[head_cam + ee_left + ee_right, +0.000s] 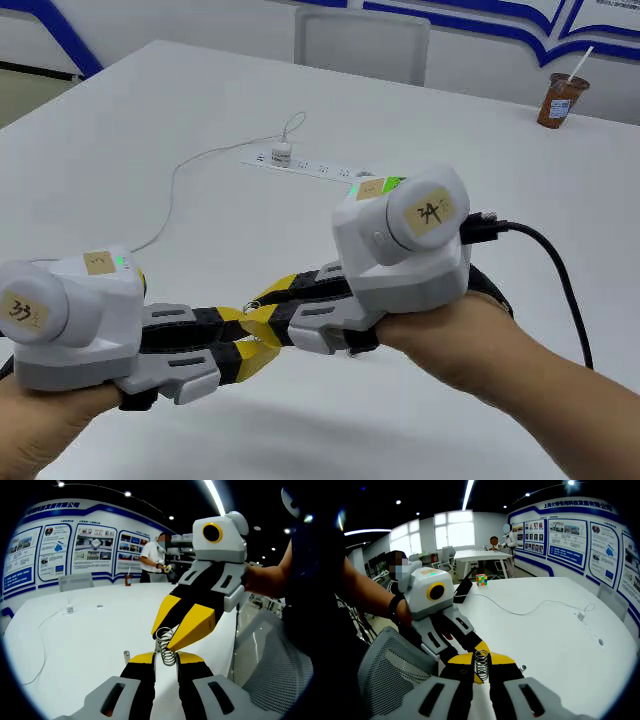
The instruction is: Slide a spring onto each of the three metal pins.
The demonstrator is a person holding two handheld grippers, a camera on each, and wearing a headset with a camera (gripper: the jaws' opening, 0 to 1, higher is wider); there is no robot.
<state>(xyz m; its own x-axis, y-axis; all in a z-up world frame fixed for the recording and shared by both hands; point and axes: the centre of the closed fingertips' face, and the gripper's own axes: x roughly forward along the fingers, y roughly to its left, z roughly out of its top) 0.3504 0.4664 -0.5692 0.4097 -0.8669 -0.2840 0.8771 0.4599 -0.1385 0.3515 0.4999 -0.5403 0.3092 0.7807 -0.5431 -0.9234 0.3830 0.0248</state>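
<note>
Spring [166, 646], a short steel coil, is held above the white bench [150, 130] at the near centre of the scene, where the two claws meet tip to tip. Left claw [166, 657]: the yellow tips are closed on the lower turns of the coil, one on either side. Right claw [162, 637]: it enters from the right and above, with its tips pinched onto the upper end of the same coil. In the right gripper view the spring [481, 664] stands upright between that claw's own yellow tips [481, 661], touching both. In the head view the left claw [250, 337] reaches in from the near left and the right claw [258, 300] from the right; the coil itself is too small to make out there. Metal pin [126, 656]: a short upright pin on the bench, just beside the claws and apart from the spring; also seen at [523, 668]. Far side of the bench: power strip [300, 165] with a white cable [180, 180], and a lidded drink cup [560, 100] at the far right.
</note>
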